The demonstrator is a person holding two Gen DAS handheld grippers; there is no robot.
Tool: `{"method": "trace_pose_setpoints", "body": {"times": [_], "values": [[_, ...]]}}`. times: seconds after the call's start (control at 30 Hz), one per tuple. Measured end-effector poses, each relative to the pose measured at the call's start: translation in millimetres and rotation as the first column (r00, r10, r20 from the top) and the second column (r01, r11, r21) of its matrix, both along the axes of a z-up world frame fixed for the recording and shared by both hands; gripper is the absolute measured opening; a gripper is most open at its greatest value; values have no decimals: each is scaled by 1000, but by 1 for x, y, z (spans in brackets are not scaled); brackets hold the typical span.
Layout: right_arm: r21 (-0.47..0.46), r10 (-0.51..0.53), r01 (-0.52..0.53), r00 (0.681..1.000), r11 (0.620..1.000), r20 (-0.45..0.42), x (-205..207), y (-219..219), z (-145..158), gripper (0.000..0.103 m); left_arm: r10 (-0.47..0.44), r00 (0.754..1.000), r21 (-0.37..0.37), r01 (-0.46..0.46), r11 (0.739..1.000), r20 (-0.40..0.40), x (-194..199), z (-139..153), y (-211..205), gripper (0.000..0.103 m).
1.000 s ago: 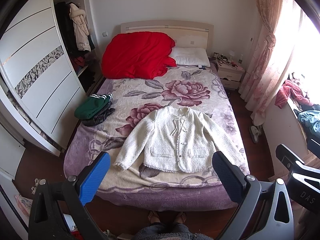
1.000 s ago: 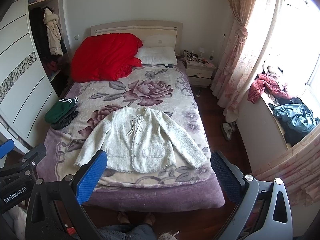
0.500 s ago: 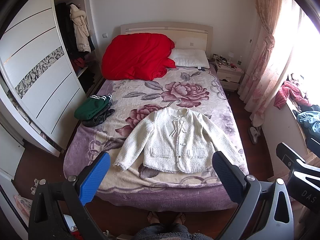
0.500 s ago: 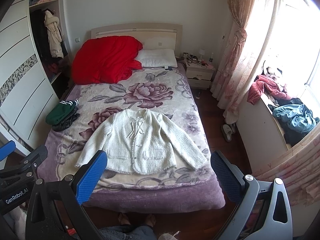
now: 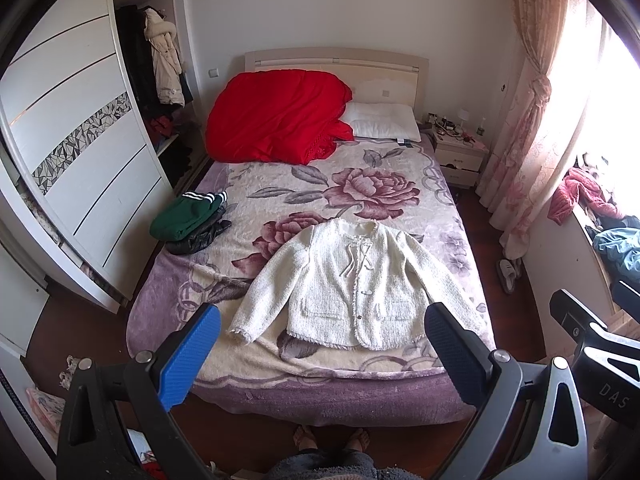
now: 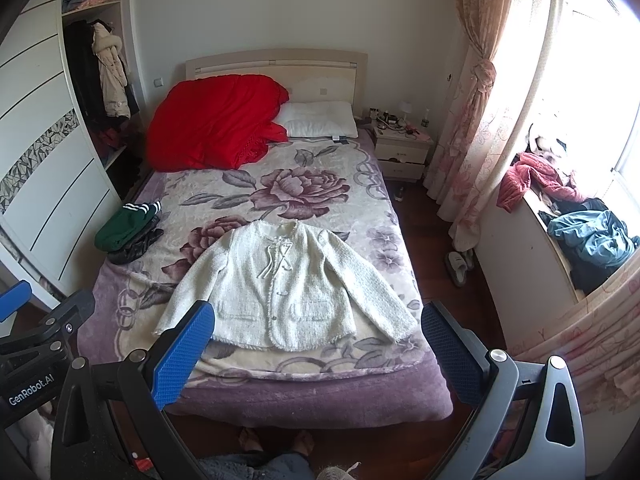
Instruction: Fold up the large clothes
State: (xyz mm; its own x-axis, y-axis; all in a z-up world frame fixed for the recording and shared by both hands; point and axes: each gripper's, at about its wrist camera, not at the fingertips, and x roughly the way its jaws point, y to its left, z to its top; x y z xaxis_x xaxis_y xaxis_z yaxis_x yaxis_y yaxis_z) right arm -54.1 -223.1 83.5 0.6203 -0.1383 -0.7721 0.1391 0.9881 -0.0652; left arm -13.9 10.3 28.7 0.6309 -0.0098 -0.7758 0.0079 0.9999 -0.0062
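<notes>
Both hand-held grippers hang above the foot of the bed, the left gripper (image 5: 322,354) and the right gripper (image 6: 318,350) each with its two fingers spread wide and nothing between them. Over the last second almost nothing has shifted: the views have drifted only slightly, so that the white cardigan (image 5: 358,284) sits a touch lower and the room reads a little further off, and neither gripper has come nearer the cloth. That suggests the folding has not begun; this looks like a pause to line up the first grasp.

That cardigan lies face up and flat on the near half of the floral blanket (image 5: 384,184), buttoned down the front, its neck tie loose, both sleeves splayed outward and down toward the near corners, the hem just short of the blanket's front edge. A likely first move is to take one sleeve cuff and carry it across the chest.

Well apart, near the left edge of the bed, sits a small pile of folded clothes (image 5: 188,222), green over dark. At the head lie a red quilt (image 5: 276,116) and a white pillow (image 5: 384,122). Bare feet (image 5: 330,438) show on the floor at the foot of the bed.
</notes>
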Motion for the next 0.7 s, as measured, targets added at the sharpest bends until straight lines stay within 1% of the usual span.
{"method": "trace_pose_setpoints", "body": {"times": [0.1, 0.17, 0.27, 0.3, 0.37, 0.43, 0.47, 0.5, 0.53, 0.57, 0.6, 0.63, 0.67, 0.7], "values": [[6, -4, 4, 1000, 1000, -1, 1, 2, 1, 103, 8, 1000, 14, -8, 1000, 5, 6, -5, 2, 103], [17, -21, 21, 1000, 1000, -7, 10, 4, 1, 103, 18, 999, 35, -20, 999, 34, 15, -15, 3, 103], [59, -61, 61, 998, 996, -9, 25, -3, -13, 103, 34, 998, 91, -39, 995, 59, 36, -43, 6, 103], [69, -92, 93, 996, 993, -17, 33, -10, -22, 103, 36, 998, 106, -42, 994, 57, 41, -53, 9, 103], [78, -153, 156, 987, 985, -40, 41, -25, -46, 103, 33, 998, 128, -40, 991, 56, 59, -83, 10, 103], [96, -236, 244, 968, 965, -88, 52, -48, -81, 103, 28, 999, 147, -33, 989, 38, 72, -111, 14, 103], [112, -287, 300, 950, 947, -121, 57, -66, -103, 103, 18, 1000, 156, -20, 987, 16, 83, -133, 13, 103], [120, -331, 350, 931, 929, -152, 63, -79, -121, 103, 16, 1000, 167, -16, 986, 1, 86, -146, 15, 103], [130, -374, 398, 911, 908, -177, 63, -95, -144, 103, 16, 1000, 181, -12, 983, -20, 96, -165, 13, 103], [144, -411, 440, 891, 886, -195, 66, -109, -162, 99, 15, 999, 195, -8, 981, -35, 103, -182, 12, 103], [152, -439, 470, 876, 869, -201, 57, -123, -185, 94, 18, 999, 211, -7, 977, -48, 108, -193, 9, 103], [163, -478, 517, 848, 840, -229, 52, -144, -215, 79, 23, 998, 230, -7, 973, -66, 113, -206, 6, 103], [170, -497, 543, 831, 822, -252, 50, -157, -233, 61, 28, 996, 243, -7, 970, -82, 120, -220, 3, 103], [182, -514, 571, 810, 800, -281, 47, -174, -255, 57, 38, 995, 251, -13, 968, -95, 126, -231, 1, 103]]}}
